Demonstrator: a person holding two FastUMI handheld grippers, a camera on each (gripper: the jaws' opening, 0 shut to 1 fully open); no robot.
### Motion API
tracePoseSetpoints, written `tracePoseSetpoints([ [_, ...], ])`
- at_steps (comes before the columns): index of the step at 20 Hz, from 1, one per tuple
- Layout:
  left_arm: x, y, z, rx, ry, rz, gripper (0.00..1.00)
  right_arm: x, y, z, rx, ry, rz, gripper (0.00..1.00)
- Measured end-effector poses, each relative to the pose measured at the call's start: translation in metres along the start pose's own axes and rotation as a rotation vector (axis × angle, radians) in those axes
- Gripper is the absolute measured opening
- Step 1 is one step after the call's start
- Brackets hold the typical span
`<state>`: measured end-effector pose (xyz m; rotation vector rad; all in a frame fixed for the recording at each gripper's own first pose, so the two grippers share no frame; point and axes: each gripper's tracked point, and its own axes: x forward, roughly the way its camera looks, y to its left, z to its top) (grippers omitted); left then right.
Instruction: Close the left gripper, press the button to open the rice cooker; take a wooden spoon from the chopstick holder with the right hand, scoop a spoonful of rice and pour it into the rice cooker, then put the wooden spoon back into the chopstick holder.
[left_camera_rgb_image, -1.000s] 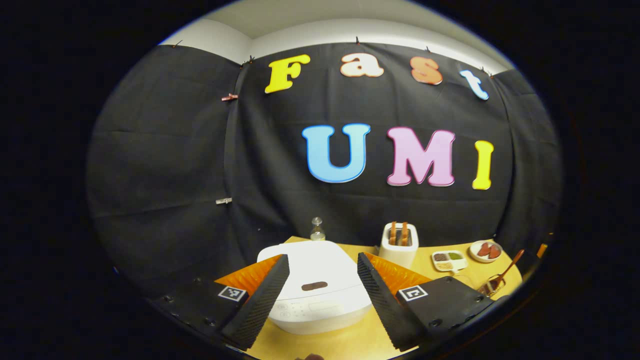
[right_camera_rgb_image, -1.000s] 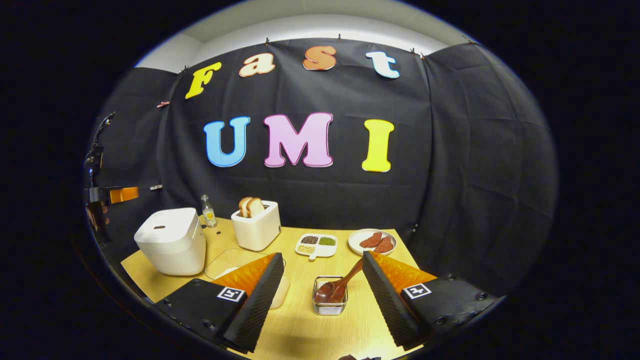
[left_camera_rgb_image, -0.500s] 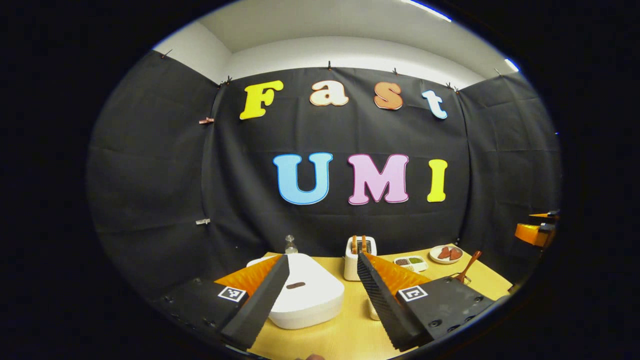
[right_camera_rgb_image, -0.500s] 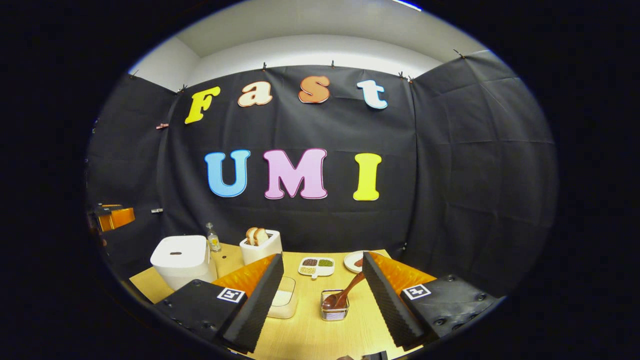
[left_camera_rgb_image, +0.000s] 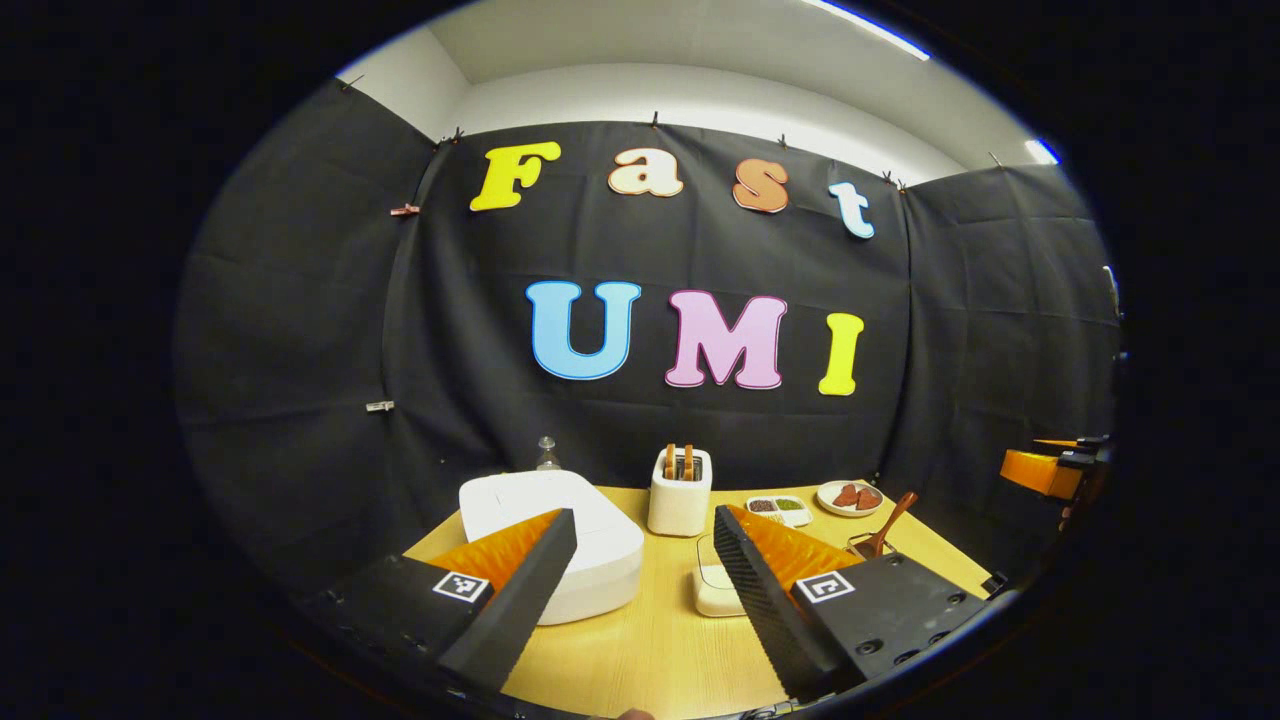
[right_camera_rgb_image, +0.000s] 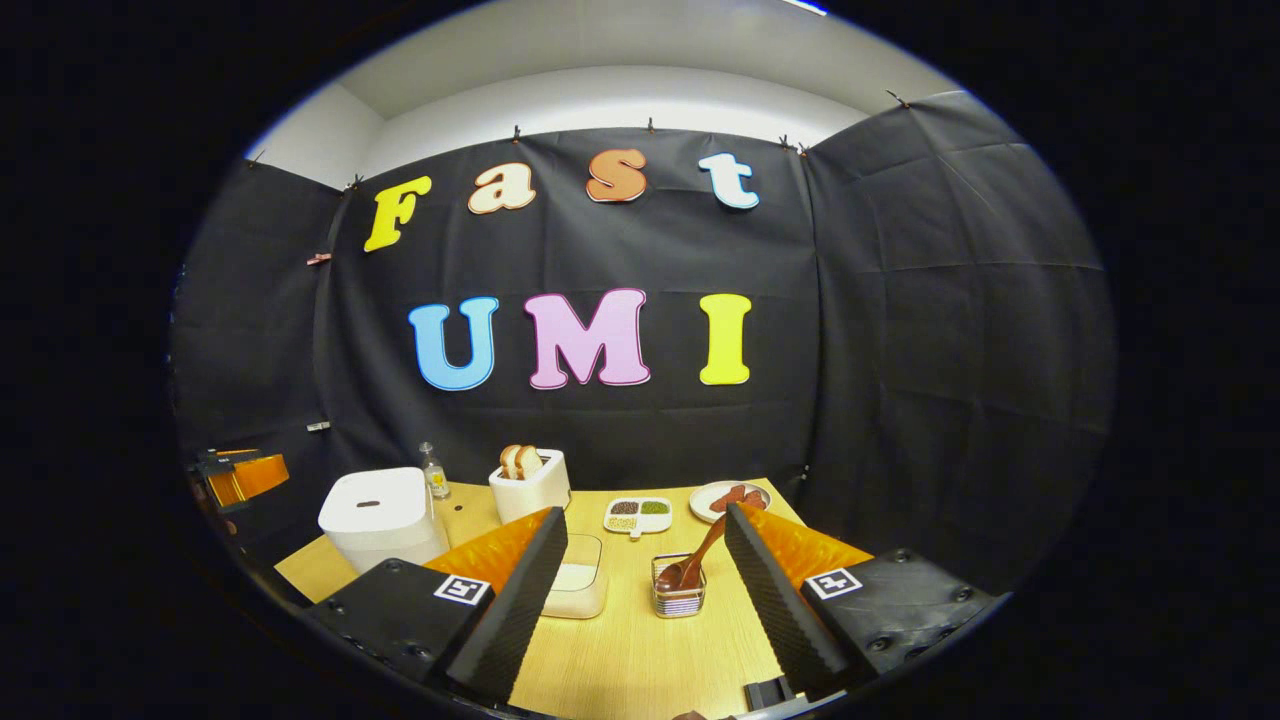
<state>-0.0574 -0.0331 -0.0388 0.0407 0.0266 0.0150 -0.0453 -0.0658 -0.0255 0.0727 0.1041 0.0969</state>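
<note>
On the left end of the wooden table (right_camera_rgb_image: 640, 650) sits the white rice cooker (right_camera_rgb_image: 383, 517), its lid down, a boxy thing with rounded corners and a small dark button on top. In my left gripper view the same rice cooker (left_camera_rgb_image: 560, 530) lies just past my left gripper (left_camera_rgb_image: 640, 585), whose fingers stand wide apart and grasp nothing. My right gripper (right_camera_rgb_image: 645, 585) is likewise spread and empty.

Between my right fingers, out on the table, stands the chopstick holder (right_camera_rgb_image: 679, 598), a small square wire basket, with the wooden spoon (right_camera_rgb_image: 697, 566) leaning in it, bowl down, handle tilted up to the right. Just left of it lies a shallow clear container of rice (right_camera_rgb_image: 578, 588), partly behind my left finger.

Farther back, near the wall, stand a white toaster (right_camera_rgb_image: 530, 487) with two bread slices upright in it, a small glass bottle (right_camera_rgb_image: 434, 473), a divided white dish (right_camera_rgb_image: 637, 514) of grains and a round plate (right_camera_rgb_image: 728, 498) of reddish pieces. The middle and near part of the table top is bare pale wood with a fine grain. Black cloth hangs close around the table on three sides, with a white ceiling above.
</note>
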Motion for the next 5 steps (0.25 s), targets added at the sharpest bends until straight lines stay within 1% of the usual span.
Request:
tracePoseSetpoints([
  [2, 0.001, -0.004, -0.001, -0.017, 0.003, -0.008, 0.96, -0.001, -0.003, -0.001, 0.010, -0.005, 0.005, 0.98],
  [3, 0.001, -0.007, -0.001, -0.020, 0.008, -0.011, 0.96, 0.000, -0.006, 0.000, 0.005, -0.008, 0.006, 1.00],
  [5, -0.002, -0.009, 0.000, 0.006, 0.019, 0.004, 0.96, 0.000, -0.011, -0.002, -0.003, -0.012, 0.010, 0.98],
])
